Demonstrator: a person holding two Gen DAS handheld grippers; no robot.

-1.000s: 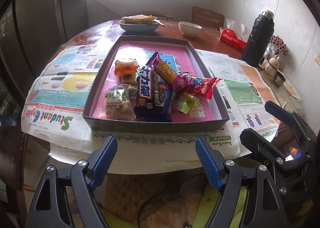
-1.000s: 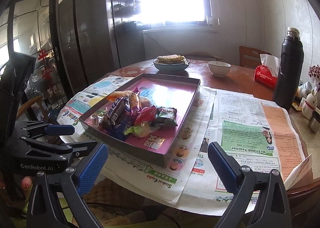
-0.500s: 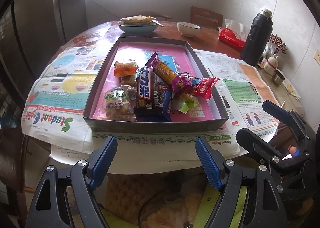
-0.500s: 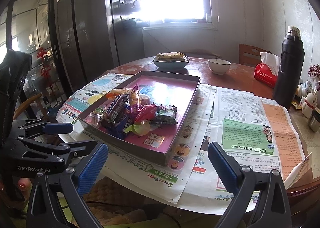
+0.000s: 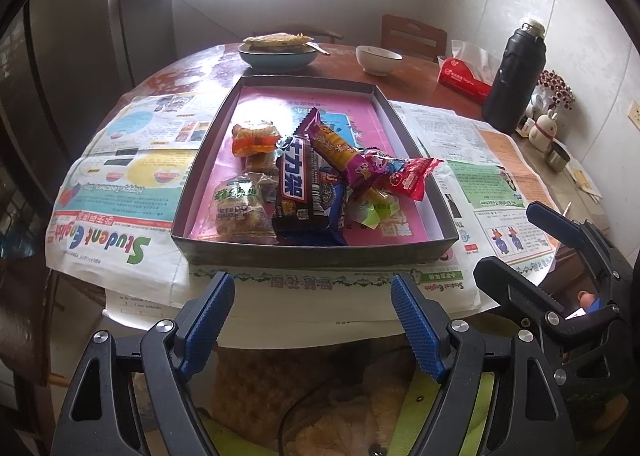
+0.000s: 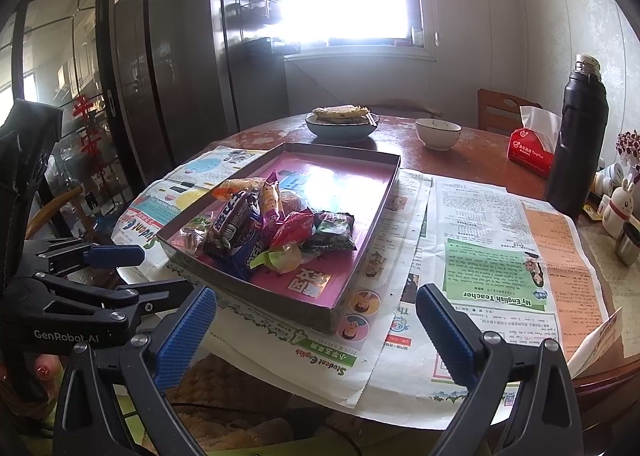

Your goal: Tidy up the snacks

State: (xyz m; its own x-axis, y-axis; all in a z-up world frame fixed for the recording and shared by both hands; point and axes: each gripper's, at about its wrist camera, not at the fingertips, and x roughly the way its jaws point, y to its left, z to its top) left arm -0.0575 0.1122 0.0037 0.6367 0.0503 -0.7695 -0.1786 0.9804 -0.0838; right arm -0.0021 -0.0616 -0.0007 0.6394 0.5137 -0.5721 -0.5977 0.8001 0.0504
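Both claws slightly nearer tray (image 5: 312, 252).

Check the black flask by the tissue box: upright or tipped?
Upright. The black flask stands on its base, cap on top.

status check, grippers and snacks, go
Left hand-held gripper open, empty. Right hand-held gripper open, empty. Snacks piled in tray, untouched. Nothing blocking.

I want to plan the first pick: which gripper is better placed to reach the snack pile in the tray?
Probably left. The left gripper faces the tray squarely, open, with the snack pile straight ahead. The right gripper, also open, sees the pile off to its left.
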